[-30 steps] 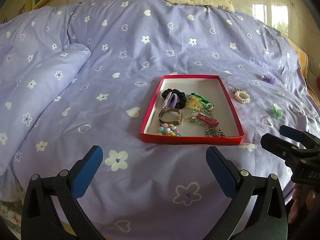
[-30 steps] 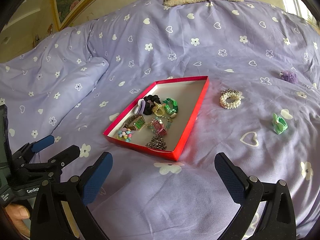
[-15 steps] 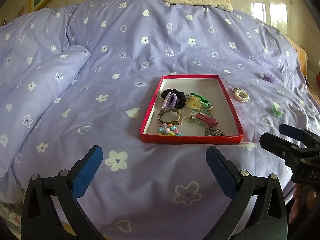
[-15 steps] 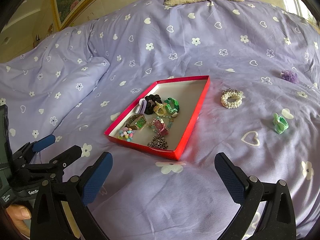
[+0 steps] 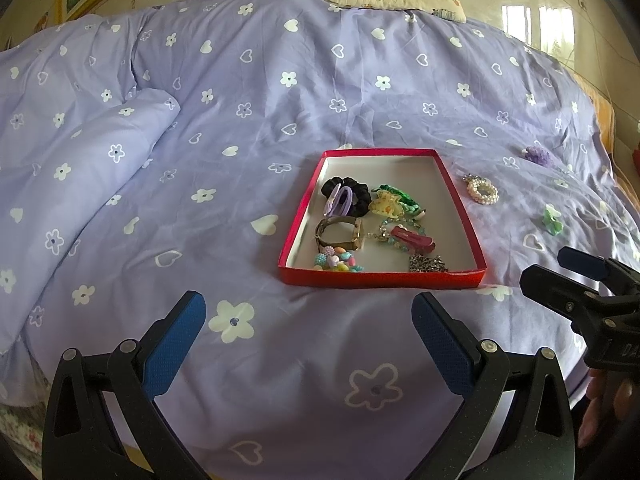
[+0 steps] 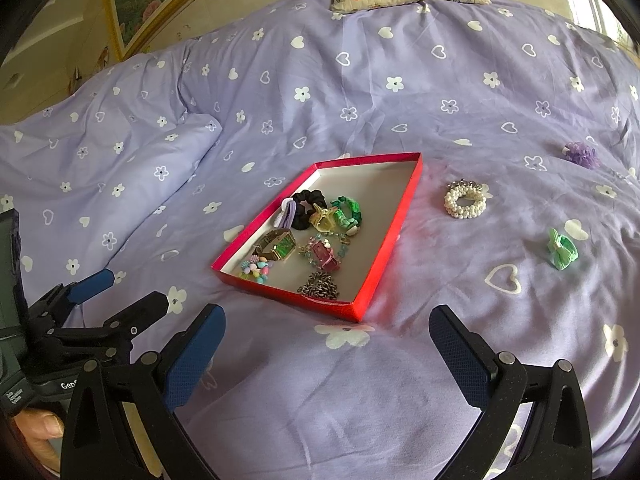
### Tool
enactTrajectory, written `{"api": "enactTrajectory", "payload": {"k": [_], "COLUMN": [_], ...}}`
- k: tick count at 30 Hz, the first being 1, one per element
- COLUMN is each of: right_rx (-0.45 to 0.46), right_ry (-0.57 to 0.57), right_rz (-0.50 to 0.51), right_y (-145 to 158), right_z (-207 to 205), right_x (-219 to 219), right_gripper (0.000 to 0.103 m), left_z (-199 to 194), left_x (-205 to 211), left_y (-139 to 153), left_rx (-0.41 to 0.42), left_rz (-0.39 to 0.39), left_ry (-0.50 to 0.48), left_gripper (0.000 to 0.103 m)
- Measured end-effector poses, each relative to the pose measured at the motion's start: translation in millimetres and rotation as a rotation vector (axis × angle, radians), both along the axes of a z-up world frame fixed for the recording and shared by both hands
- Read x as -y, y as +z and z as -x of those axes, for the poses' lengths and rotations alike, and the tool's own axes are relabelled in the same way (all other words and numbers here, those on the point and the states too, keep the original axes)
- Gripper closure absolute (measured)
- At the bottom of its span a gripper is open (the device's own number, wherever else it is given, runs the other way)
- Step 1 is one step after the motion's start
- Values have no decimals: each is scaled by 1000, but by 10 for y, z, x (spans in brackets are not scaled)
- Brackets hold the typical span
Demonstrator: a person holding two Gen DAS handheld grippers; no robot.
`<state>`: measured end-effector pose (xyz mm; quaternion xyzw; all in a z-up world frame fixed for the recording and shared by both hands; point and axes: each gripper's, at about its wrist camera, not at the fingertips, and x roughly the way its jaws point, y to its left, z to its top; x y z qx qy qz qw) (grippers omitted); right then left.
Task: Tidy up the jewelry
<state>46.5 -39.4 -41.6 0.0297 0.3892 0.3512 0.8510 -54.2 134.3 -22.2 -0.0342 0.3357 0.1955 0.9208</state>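
A: Both claws are being held wide apart and empty above the near edge of the bed (image 5: 280, 92): left claw (image 5: 308, 340), right claw (image 6: 326, 350). No piece is being gripped yet.

B: Step in hand?

A: Probably the collecting phase. The red tray (image 6: 394, 240) is already being filled with a watch (image 6: 278, 246), a chain (image 6: 320, 286) and hair ties. Three pieces are lying loose on the cover, right of the tray: the pearl bracelet (image 6: 465, 200) nearest, the green clip (image 6: 562, 250) farther right, the purple flower (image 6: 582, 155) well beyond.

B: Next move?

A: A forward reach by the right claw is being called for, likely to the bracelet. Nothing is blocking it; soft, wrinkled fabric could be pinched along with it.
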Motion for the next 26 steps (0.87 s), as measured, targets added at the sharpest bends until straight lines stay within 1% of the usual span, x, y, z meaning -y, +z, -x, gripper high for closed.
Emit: {"api": "enactTrajectory", "payload": {"k": [9, 26], "right_rx": [-5, -21], "right_ry": [-2, 5], "right_rz": [0, 3], "right_y": [9, -47], "right_z": [-13, -100], "right_x": [5, 3], "right_gripper": [0, 0], "left_z": [-20, -139], "left_x": [-4, -14], "left_y": [-11, -39], "left_rx": [-3, -12], "left_rz": [-2, 23], "left_ry": [-6, -24], "left_gripper": [0, 0]}}
